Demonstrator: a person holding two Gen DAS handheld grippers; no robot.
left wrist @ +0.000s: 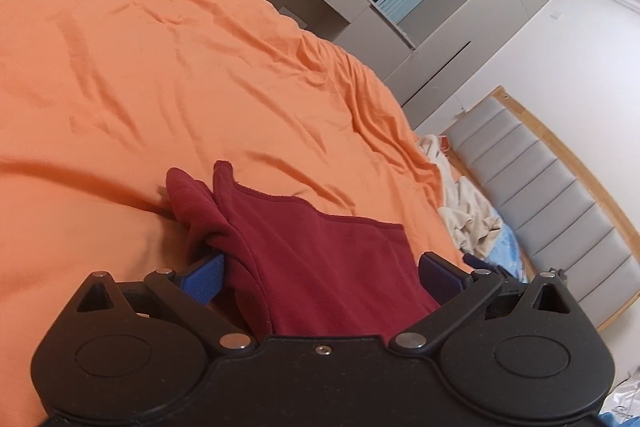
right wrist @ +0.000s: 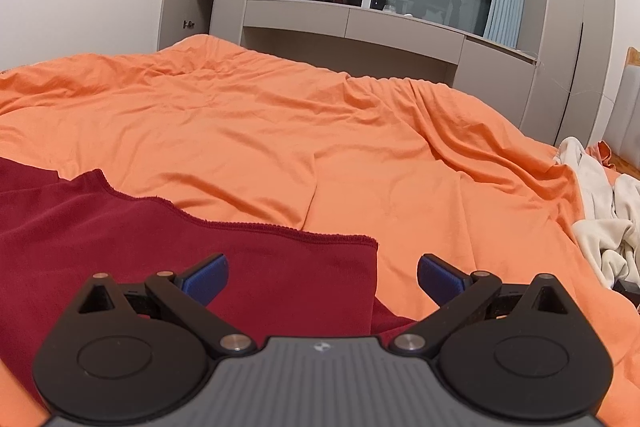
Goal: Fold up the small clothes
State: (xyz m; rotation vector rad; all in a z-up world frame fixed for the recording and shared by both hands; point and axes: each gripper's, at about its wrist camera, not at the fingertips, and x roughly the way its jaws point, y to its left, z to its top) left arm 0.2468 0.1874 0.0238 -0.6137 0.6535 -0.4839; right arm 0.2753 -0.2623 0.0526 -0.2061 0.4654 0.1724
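Black gripper housings fill the foreground of both wrist views, each with two blue-padded fingers spread wide and holding nothing. Between the left gripper (left wrist: 322,273) fingers lies a dark red garment (left wrist: 304,251), bunched into raised folds along one edge; the right gripper (right wrist: 322,273) hovers over the same garment's hemmed corner, which rests flat on the orange bedspread (right wrist: 280,131). Beyond the garment, toward the padded headboard (left wrist: 560,195), sits a heap of cream clothes (left wrist: 468,211). Likely risks: a pinch that also catches the loose bedspread beneath, or takes only one layer of the bunched edge, leaving a crooked fold. No brand, label or readable writing shows anywhere.
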